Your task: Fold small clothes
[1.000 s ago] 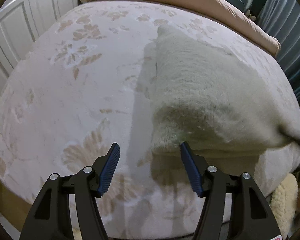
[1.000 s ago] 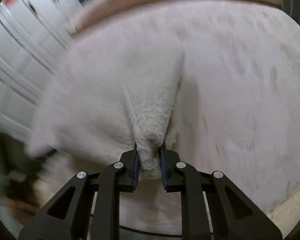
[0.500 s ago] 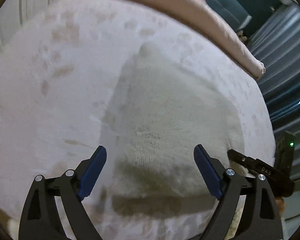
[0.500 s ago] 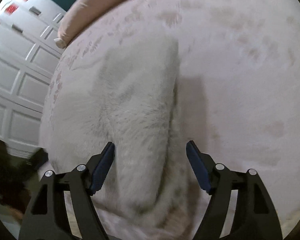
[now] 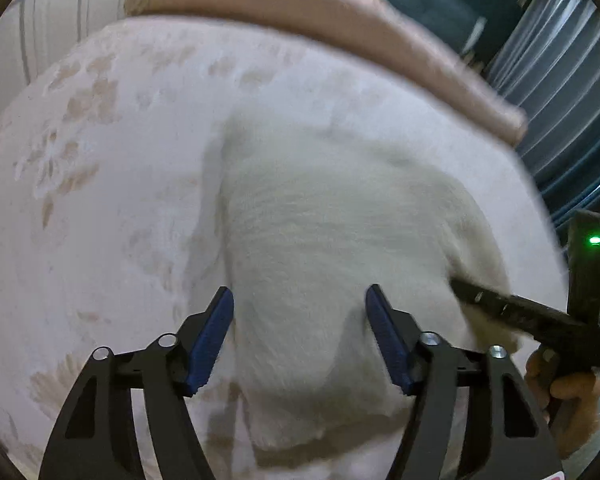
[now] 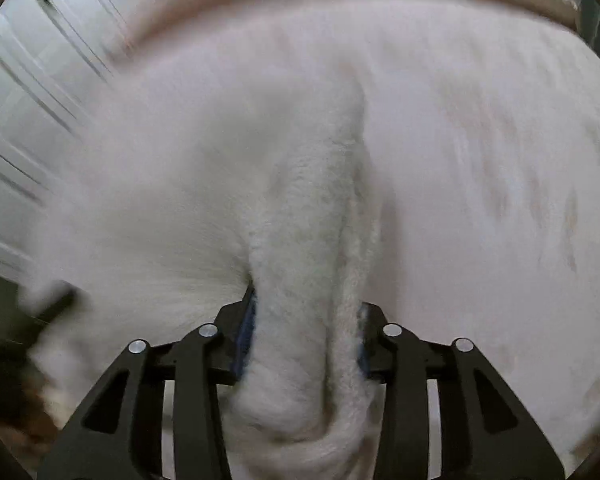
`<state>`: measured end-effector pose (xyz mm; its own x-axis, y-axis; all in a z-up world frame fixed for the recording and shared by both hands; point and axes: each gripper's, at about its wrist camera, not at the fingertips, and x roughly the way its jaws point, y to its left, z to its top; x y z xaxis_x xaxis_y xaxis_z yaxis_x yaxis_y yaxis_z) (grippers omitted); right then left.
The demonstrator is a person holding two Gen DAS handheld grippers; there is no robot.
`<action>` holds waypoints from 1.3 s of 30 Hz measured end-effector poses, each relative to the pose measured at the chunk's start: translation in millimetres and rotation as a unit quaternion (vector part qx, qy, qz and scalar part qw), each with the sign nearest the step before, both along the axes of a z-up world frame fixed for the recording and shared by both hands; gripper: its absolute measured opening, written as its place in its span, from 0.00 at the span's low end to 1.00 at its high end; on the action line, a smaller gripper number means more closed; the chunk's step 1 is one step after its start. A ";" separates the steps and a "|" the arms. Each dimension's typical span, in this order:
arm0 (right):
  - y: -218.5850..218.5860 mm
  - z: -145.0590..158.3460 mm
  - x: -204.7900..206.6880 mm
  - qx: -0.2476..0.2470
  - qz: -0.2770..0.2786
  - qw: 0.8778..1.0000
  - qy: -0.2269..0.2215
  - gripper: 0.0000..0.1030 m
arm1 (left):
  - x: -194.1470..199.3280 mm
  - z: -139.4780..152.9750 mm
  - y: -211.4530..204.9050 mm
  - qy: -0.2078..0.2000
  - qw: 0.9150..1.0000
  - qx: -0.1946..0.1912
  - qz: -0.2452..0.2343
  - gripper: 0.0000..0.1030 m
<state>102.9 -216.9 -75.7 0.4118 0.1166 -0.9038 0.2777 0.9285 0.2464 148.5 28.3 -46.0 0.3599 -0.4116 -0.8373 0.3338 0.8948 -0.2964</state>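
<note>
Fuzzy cream garment (image 5: 340, 248), seemingly folded.

The small garment (image 5: 340, 248) is a fuzzy, matt cream knit. The bed cover (image 5: 100, 200) looks like soft matt cloth with a faded flower print. Each hand-held gripper (image 5: 300, 344) is matt black plastic, seemingly, with ribbed blue pads (image 5: 212, 340) and shiny metal screws (image 5: 429, 337).
</note>
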 end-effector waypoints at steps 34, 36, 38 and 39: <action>57.2 55.5 -107.2 -0.087 -0.043 0.993 -0.060 0.50 | -90.6 33.9 -11.7 -0.079 0.985 0.145 0.045 0.61; 64.4 51.5 -119.0 -0.089 -0.049 0.993 -0.065 0.53 | -100.5 29.9 -10.9 -0.077 0.984 0.151 0.054 0.64; 70.9 45.7 -130.3 -0.091 -0.053 0.992 -0.068 0.56 | -108.9 26.6 -10.0 -0.081 0.983 0.156 0.059 0.65; 75.0 44.0 -134.8 -0.094 -0.054 0.992 -0.068 0.58 | -113.4 24.2 -9.4 -0.082 0.982 0.157 0.060 0.66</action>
<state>-31.9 -141.9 -31.7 0.5325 -0.0998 -0.8405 0.3538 0.9283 0.1139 35.2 18.8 -21.9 0.5312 -0.0884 -0.8426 0.2411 0.9692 0.0503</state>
